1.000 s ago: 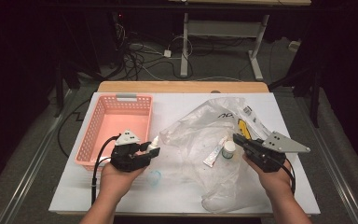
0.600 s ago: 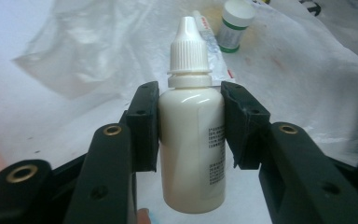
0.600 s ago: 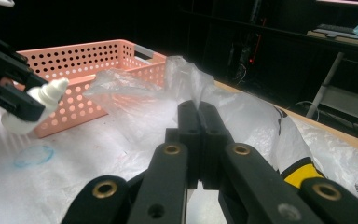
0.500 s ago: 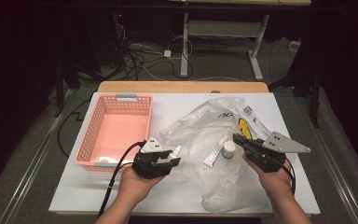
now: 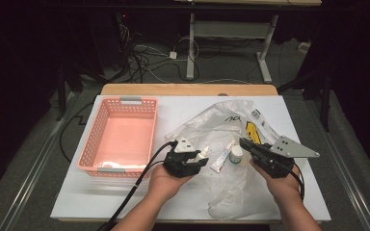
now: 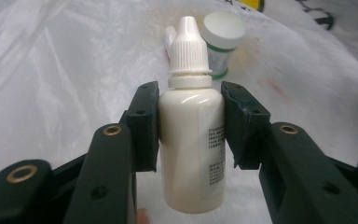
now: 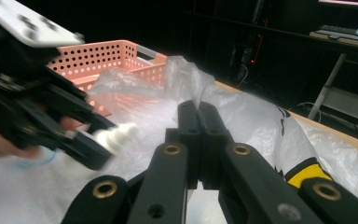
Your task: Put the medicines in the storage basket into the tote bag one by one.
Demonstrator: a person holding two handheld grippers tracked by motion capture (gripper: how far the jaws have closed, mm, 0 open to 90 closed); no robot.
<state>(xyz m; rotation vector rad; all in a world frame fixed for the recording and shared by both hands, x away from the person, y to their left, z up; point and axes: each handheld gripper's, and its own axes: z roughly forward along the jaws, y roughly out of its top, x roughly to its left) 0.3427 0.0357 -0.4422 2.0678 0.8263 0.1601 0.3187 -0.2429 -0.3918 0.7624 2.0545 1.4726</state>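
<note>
While our left gripper [image 5: 200, 159] clamps the bottle [image 6: 192, 140], right jaws pinch the bag [image 5: 231, 130]; the white desk [image 5: 91, 202] lies bare near its front edge.

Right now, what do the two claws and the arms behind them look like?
Both are black two-jaw tools with brass-coloured rivets and flat rectangular pads. The left claw has a small grey plate on top and trails a black cable off the table edge. The right claw carries a larger grey three-cornered plate. Both forearms are bare, without sleeves.

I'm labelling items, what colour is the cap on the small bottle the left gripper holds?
White, ribbed and pointed cap; clearest in the left gripper view.
</note>
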